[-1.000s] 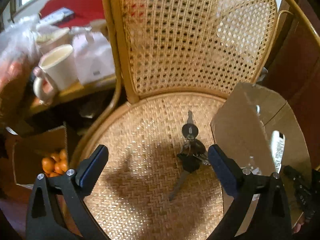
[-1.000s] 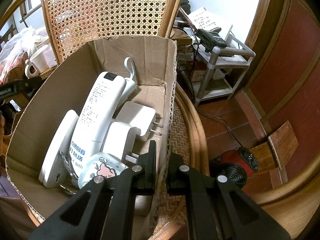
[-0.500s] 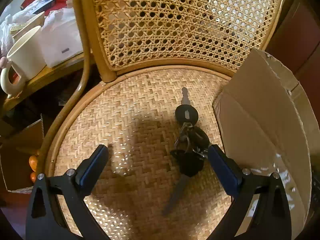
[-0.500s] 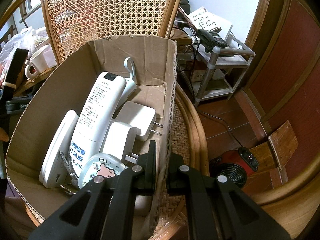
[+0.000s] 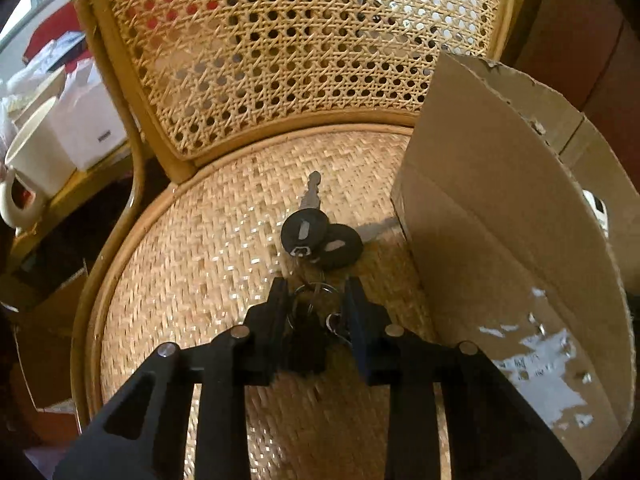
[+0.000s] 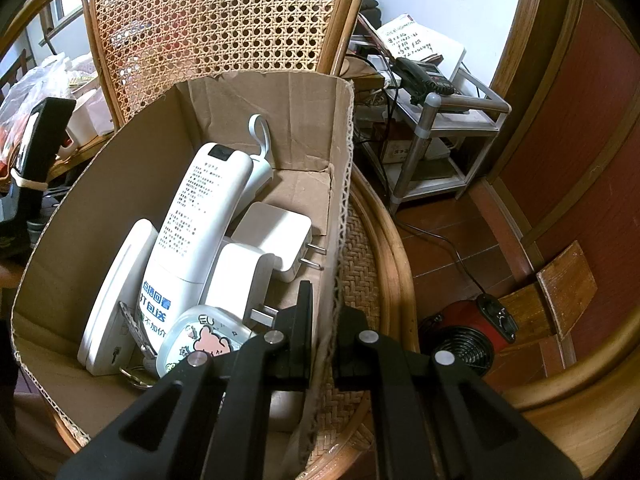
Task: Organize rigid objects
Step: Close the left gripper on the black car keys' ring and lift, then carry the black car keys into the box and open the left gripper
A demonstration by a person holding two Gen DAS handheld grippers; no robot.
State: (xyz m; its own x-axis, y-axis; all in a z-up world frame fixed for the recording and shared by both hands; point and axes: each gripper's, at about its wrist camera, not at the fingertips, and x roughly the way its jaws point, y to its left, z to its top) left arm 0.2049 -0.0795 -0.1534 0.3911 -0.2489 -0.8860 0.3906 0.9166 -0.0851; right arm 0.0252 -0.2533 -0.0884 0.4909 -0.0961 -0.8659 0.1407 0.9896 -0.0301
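One bunch of keys (image 5: 316,240) lies on the woven chair seat (image 5: 208,264) just beside the cardboard box (image 5: 500,208). Two round black key heads and one metal blade show; the ring and the rest sit between the closing jaws of the left gripper (image 5: 316,292), half hidden. The right gripper (image 6: 322,312) pinches the box wall. Inside the box: two white plug adapters (image 6: 276,232), one long white handset (image 6: 200,224), one round tin (image 6: 200,336); others overlap unclearly.
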